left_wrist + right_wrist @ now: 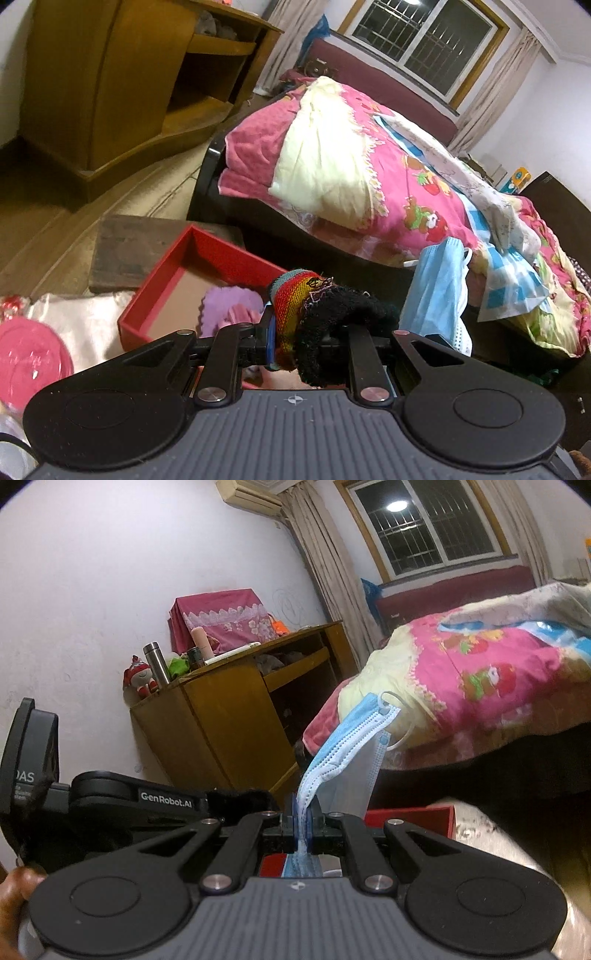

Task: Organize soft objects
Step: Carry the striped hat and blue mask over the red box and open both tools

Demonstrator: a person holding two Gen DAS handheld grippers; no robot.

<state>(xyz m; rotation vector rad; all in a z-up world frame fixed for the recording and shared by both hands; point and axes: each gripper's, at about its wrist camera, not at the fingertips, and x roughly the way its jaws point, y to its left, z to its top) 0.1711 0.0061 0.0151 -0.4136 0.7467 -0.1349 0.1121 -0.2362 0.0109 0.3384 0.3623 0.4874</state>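
My left gripper [299,332] is shut on a knitted glove [321,310], black with a rainbow-striped cuff, held above the near right corner of an open red box [159,295]. A purple cloth [229,306] lies inside the box. My right gripper [303,819] is shut on a blue surgical mask [347,746] that stands up from the jaws; the mask also shows in the left wrist view [436,291], just right of the glove. The left gripper's body [110,801] shows at the left of the right wrist view.
A bed with a pink cartoon quilt [406,177] and pale yellow bedding [325,155] lies behind. A wooden cabinet [110,85] stands at the left. A pink round lid [29,358] and white satin cloth [85,325] lie left of the box, on a dark wooden board [125,251].
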